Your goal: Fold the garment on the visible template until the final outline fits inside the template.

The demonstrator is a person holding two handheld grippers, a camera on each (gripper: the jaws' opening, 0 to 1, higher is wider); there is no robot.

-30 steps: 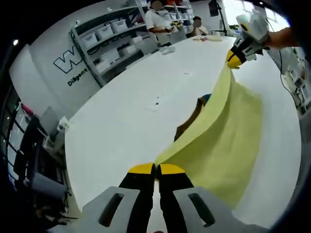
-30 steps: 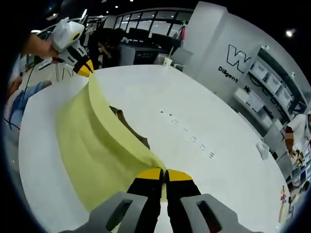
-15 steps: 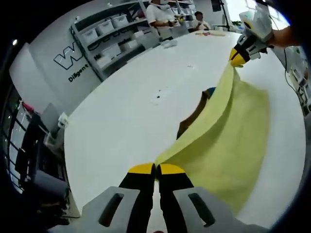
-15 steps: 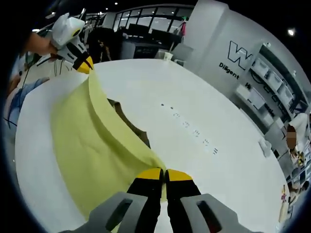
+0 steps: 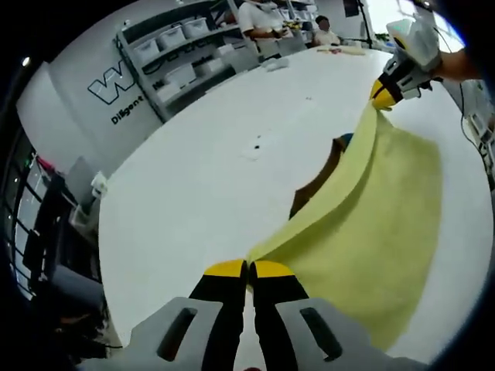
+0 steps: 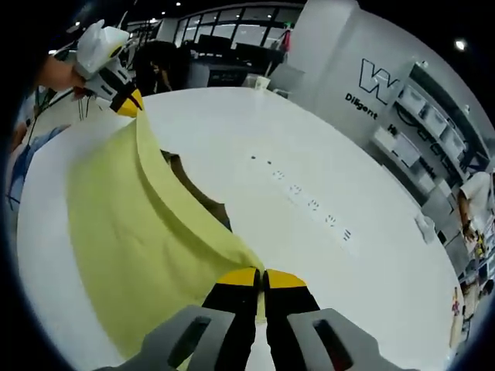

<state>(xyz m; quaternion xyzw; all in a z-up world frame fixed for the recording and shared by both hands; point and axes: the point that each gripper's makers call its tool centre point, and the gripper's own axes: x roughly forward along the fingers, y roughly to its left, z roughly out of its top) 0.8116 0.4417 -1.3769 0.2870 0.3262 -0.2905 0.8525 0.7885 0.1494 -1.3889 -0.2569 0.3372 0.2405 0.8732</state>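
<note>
The yellow garment [image 5: 371, 232] is held above a white table [image 5: 201, 178], stretched between the two grippers along one edge; the rest of the cloth hangs from that edge and drapes toward the table. Under the raised edge, a brown template [image 5: 315, 182] lies flat on the table, mostly hidden by the cloth; a small blue patch [image 5: 343, 140] shows at one end of it in the left gripper view.

The left gripper [image 5: 248, 268] has its yellow-tipped jaws pressed together on one corner of the garment, at the bottom of the left gripper view. The right gripper [image 5: 384, 93] appears at the upper right of the same view, held by a hand, with its jaws clamped on the opposite corner of the raised edge.

In the right gripper view, the right gripper [image 6: 262, 277] pinches the garment [image 6: 131, 224] corner between closed jaws. The left gripper [image 6: 124, 99] shows at the upper left, gripping the far corner. The template [image 6: 193, 189] is partly visible below the taut edge, on the table [image 6: 325, 162].

Small dark marks [image 6: 305, 202] run in a line across the table beyond the garment. Past the far edge of the table stand a wall with lettering [image 5: 116, 89] and shelving with storage bins [image 5: 186, 50]. People [image 5: 263, 15] sit or stand near the far corner of the table.
</note>
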